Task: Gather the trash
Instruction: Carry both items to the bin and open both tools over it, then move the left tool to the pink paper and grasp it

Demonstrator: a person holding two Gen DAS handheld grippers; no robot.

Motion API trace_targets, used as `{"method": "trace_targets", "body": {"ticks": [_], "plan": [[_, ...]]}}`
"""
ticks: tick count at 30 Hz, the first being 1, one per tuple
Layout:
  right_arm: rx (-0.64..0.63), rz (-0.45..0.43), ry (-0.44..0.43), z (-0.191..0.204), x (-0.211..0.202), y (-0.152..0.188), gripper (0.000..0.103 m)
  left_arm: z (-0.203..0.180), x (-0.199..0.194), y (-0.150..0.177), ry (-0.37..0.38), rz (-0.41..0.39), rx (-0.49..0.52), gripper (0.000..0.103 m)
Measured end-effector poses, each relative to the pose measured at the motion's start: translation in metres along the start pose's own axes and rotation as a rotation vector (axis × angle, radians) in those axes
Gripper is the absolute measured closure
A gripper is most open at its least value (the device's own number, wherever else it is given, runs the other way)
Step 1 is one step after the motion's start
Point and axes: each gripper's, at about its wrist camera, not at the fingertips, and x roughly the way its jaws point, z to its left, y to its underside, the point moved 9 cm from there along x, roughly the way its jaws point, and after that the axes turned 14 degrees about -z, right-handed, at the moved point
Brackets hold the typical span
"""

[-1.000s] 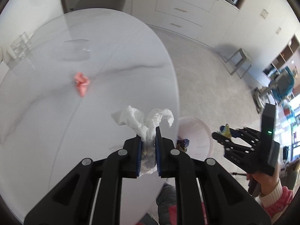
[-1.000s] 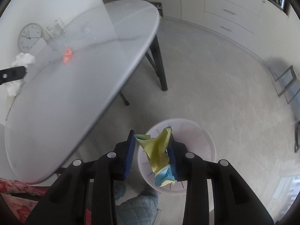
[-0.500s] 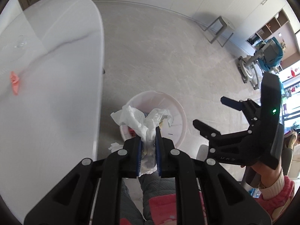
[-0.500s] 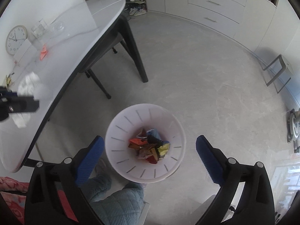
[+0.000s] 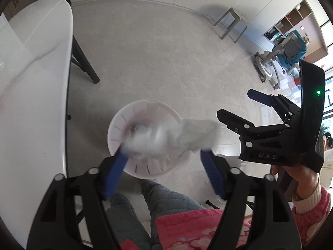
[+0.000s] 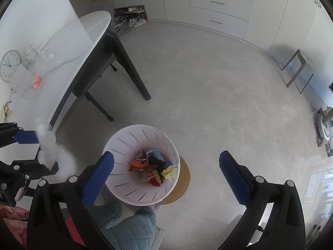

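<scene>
A white slotted trash bin point(image 5: 116, 131) stands on the floor by the person's knees and holds several coloured paper scraps point(image 6: 154, 166). My left gripper point(image 5: 164, 173) is open above it, and a crumpled white tissue point(image 5: 172, 137), blurred, hangs loose between its fingers over the bin; the tissue also shows in the right wrist view point(image 6: 56, 156). My right gripper point(image 6: 164, 170) is open and empty above the bin point(image 6: 124, 145); it also shows in the left wrist view point(image 5: 239, 108). A red paper scrap point(image 6: 36, 81) lies on the white table point(image 6: 68, 62).
The table's dark legs point(image 6: 133, 73) stand left of the bin. A glass point(image 6: 49, 55) and a clock point(image 6: 9, 65) are at the table's far side. A grey stool point(image 6: 299, 70) stands at the right, white cabinets point(image 6: 218, 6) behind.
My left gripper has moved off the table to over the bin and opened, letting the tissue go. My right gripper dropped its yellow and blue paper into the bin and stays open.
</scene>
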Motion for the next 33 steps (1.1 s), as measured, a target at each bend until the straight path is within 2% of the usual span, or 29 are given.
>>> {"method": "trace_targets", "body": {"ticks": [6, 13, 19, 22, 27, 33], "plan": [[-0.010, -0.023, -0.028, 0.004, 0.001, -0.009, 0.003, 0.012, -0.009, -0.010, -0.049, -0.024, -0.024, 0.021], [-0.028, -0.051, -0.054, 0.012, -0.001, -0.021, 0.003, 0.023, -0.024, -0.013, -0.085, -0.057, -0.054, 0.019], [-0.044, -0.075, -0.083, 0.023, -0.008, -0.031, 0.003, 0.049, -0.045, -0.022, -0.141, -0.117, -0.131, 0.019], [-0.064, -0.087, -0.105, 0.035, -0.011, -0.039, 0.003, 0.079, -0.064, -0.026, -0.202, -0.169, -0.199, 0.018], [-0.129, -0.121, -0.164, 0.068, -0.016, -0.064, 0.003, 0.158, -0.101, -0.028, -0.340, -0.257, -0.401, 0.017], [-0.215, -0.145, -0.253, 0.129, -0.006, -0.093, 0.003, 0.256, -0.124, -0.016, -0.511, -0.300, -0.584, 0.016]]}}
